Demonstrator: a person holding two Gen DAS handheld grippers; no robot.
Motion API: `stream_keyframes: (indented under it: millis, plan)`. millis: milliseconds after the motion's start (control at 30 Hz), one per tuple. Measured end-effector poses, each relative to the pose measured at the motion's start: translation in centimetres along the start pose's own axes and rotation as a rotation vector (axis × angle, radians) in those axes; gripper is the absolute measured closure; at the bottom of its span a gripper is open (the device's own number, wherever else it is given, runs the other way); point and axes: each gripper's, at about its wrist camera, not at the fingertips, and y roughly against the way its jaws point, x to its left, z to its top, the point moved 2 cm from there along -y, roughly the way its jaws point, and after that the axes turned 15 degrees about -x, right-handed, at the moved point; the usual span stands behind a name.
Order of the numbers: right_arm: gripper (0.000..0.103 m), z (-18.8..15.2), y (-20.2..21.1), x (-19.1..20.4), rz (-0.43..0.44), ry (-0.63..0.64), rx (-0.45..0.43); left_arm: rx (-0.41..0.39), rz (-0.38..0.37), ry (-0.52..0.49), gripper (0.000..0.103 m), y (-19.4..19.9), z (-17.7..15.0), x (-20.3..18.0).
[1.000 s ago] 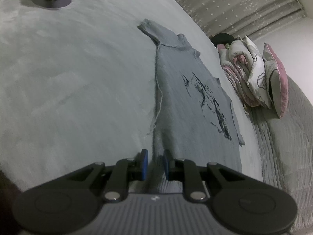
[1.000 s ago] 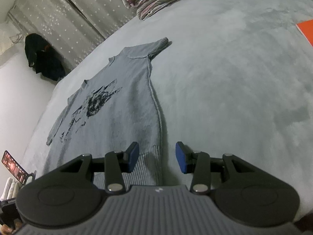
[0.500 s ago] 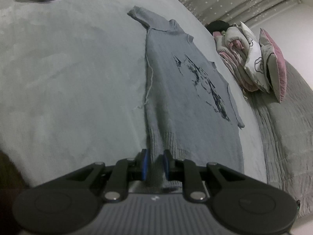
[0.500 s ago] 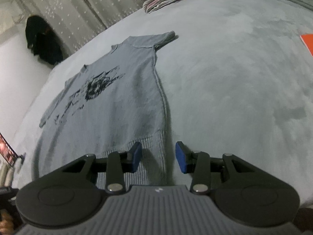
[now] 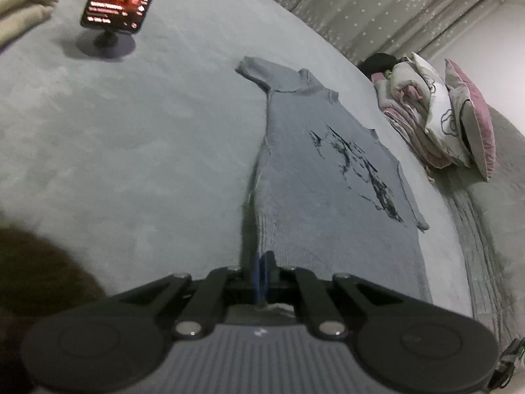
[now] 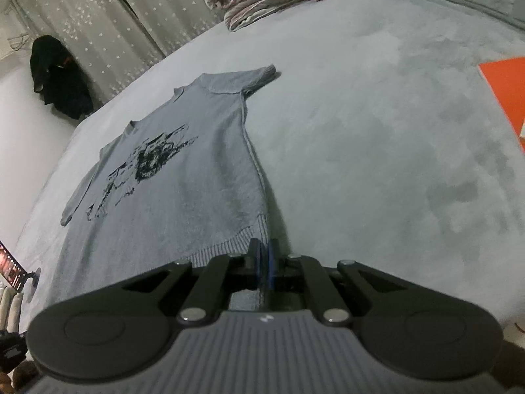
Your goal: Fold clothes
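Note:
A grey short-sleeved knit sweater (image 5: 315,170) with a black print lies flat on the grey bed, hem toward me; it also shows in the right wrist view (image 6: 183,164). My left gripper (image 5: 261,262) is shut on the ribbed hem at its left corner. My right gripper (image 6: 263,256) is shut on the ribbed hem at its right corner. Both corners are lifted slightly off the bed.
A phone on a round stand (image 5: 115,10) stands at the far left of the bed. Folded bedding and pillows (image 5: 436,121) are piled at the far right. An orange sheet (image 6: 505,95) lies at the right edge. A dark garment (image 6: 59,75) hangs by the curtain.
Both grippers have closed on the hem corners; the right one was open before. The left gripper has pulled back, so the phone stand now shows.

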Motion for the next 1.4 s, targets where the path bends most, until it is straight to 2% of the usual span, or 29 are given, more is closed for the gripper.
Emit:
stream_keyframes:
  millis: [200,333,500,567,600,633,667,700,733,767,800,967,1133,1400]
  plan:
    - [0.1,-0.2,-0.1,0.6,-0.033,0.046,0.024,-0.004,0.061,-0.086,0.101,0.3,-0.8,-0.7]
    - [0.1,-0.6,-0.5,0.7,-0.056,0.069,0.047,0.031,0.113,-0.136,0.101,-1.2,-1.8,-0.1]
    - [0.099,-0.8,-0.8,0.8,-0.056,0.095,0.051,0.027,0.104,-0.211,0.101,-1.2,-1.9,-0.4]
    - [0.094,-0.6,-0.8,1.0,-0.041,0.097,0.047,0.027,0.084,-0.236,0.098,-1.1,-1.5,-0.7]
    - [0.086,-0.5,-0.7,1.0,-0.036,0.102,0.044,0.024,0.077,-0.244,0.097,-1.1,-1.2,-0.8]
    - [0.086,-0.3,-0.8,1.2,-0.034,0.112,0.041,0.018,0.075,-0.247,0.095,-1.1,-0.8,-0.8]
    - [0.084,0.0,-0.8,1.3,-0.033,0.123,0.039,0.007,0.074,-0.254,0.091,-1.2,-0.3,-0.9]
    - [0.082,0.2,-1.0,1.5,-0.031,0.133,0.036,-0.008,0.077,-0.265,0.081,-1.3,0.3,-0.9]
    - [0.07,0.6,-1.2,1.5,-0.029,0.138,0.031,-0.024,0.084,-0.28,0.071,-1.6,0.9,-1.1]
    - [0.055,1.0,-1.5,1.6,-0.029,0.139,0.021,-0.035,0.089,-0.294,0.069,-2.0,1.6,-1.2]
    - [0.052,1.4,-1.8,1.6,-0.028,0.14,0.011,-0.04,0.091,-0.309,0.068,-2.6,2.3,-1.3]
    - [0.052,3.7,-4.2,2.4,-0.01,0.163,-0.007,-0.044,0.11,-0.334,0.066,-6.1,5.3,-2.1]
    - [0.052,5.9,-7.7,2.6,-0.005,0.148,-0.016,-0.035,0.063,-0.381,0.062,-9.5,6.8,-4.9]
    - [0.052,10.1,-14.7,0.8,0.006,0.059,-0.028,0.029,-0.074,-0.46,0.06,-17.9,7.8,-13.1]
